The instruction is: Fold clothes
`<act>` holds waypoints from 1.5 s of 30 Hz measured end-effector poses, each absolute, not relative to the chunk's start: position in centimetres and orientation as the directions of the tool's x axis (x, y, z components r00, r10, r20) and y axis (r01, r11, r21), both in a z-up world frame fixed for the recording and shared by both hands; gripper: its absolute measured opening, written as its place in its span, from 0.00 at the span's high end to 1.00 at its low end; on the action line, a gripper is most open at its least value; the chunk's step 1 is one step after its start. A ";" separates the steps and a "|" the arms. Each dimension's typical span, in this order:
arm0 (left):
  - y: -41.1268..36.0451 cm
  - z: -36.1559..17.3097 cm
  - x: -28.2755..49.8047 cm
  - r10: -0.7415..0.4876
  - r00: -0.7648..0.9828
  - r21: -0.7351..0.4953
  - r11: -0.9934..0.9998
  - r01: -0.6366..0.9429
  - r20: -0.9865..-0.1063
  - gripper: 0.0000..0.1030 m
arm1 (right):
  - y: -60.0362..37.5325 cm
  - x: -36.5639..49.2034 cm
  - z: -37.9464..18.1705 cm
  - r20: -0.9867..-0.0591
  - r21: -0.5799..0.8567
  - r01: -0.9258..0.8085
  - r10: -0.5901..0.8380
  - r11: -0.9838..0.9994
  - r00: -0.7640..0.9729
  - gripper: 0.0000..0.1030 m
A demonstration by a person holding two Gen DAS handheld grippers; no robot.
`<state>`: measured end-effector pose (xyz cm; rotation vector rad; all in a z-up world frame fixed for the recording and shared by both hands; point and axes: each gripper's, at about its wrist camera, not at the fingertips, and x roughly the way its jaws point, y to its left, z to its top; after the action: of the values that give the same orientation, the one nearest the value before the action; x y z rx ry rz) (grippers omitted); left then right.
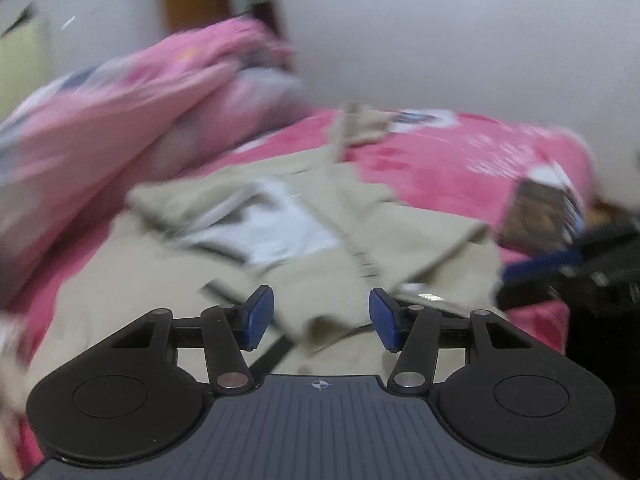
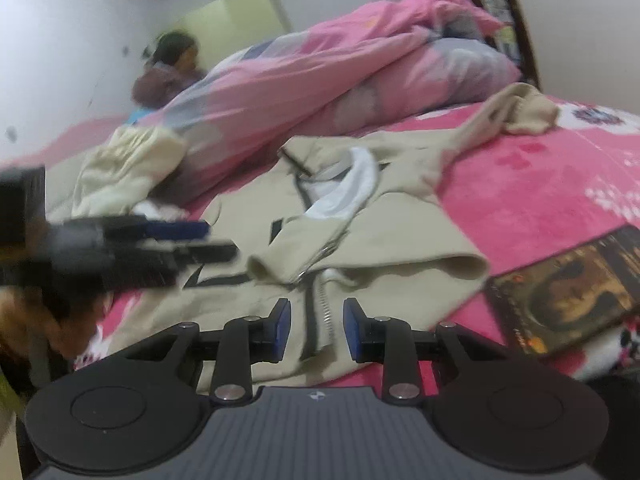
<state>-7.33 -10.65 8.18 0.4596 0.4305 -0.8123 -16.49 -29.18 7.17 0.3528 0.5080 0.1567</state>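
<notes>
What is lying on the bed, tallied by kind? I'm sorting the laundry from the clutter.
Beige jacket: 1
Cream garment: 1
Pink quilt: 1
Book: 1
Total: 4

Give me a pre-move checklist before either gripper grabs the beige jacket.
1. left gripper empty, jaws apart: ok.
2. right gripper empty, jaws apart: ok.
3. beige jacket lying flat: not ok, bunched, sleeve trailing away.
4. Zipper closed: cannot tell; the collar is spread open.
5. Fold area clear: not ok, book beside the jacket, cream garment on the other side.
6. Left wrist view sharp enough to aim: not ok, blurred.
</notes>
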 end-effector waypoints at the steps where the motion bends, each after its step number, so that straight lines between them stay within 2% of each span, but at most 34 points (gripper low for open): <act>1: -11.3 7.8 -7.6 -0.590 0.603 0.247 0.573 0.781 -0.537 0.49 | -29.4 -16.5 6.9 -0.445 0.378 -0.054 0.233 0.924 0.865 0.70; 7: -14.1 5.5 -7.7 -0.558 0.592 0.386 0.451 0.805 -0.582 0.54 | -30.2 -16.2 5.5 -0.438 0.431 -0.029 0.238 0.902 0.867 0.70; 11: -13.8 5.4 -6.9 -0.545 0.588 0.386 0.448 0.806 -0.598 0.64 | -30.7 -15.9 4.8 -0.439 0.449 -0.024 0.244 0.893 0.865 0.71; 14: -12.8 6.2 -6.4 -0.563 0.576 0.343 0.470 0.813 -0.593 0.73 | -31.0 -15.7 4.5 -0.433 0.464 -0.019 0.245 0.886 0.867 0.71; 19: -11.6 7.4 -5.8 -0.596 0.572 0.267 0.524 0.809 -0.564 0.77 | -31.3 -15.5 3.9 -0.427 0.489 -0.009 0.249 0.872 0.869 0.71; 24: -11.3 7.3 -4.5 -0.559 0.610 0.233 0.600 0.765 -0.562 0.88 | -31.5 -15.3 3.6 -0.424 0.500 -0.006 0.251 0.866 0.870 0.71; 30: -10.7 7.1 -3.2 -0.519 0.638 0.167 0.686 0.708 -0.569 0.97 | -31.4 -15.5 3.6 -0.422 0.499 -0.004 0.247 0.866 0.872 0.71; 38: -8.8 7.4 -2.2 -0.524 0.613 0.023 0.749 0.662 -0.591 0.98 | -31.6 -15.6 3.9 -0.406 0.511 -0.006 0.247 0.859 0.880 0.71; 45: -7.3 7.2 -1.7 -0.529 0.584 -0.111 0.792 0.600 -0.616 0.98 | -31.3 -14.3 4.9 -0.350 0.559 -0.066 0.308 0.826 0.885 0.70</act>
<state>-1.68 -7.30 7.15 0.1135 0.6799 -0.6602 -14.31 -31.29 4.89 0.5673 0.4461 0.2056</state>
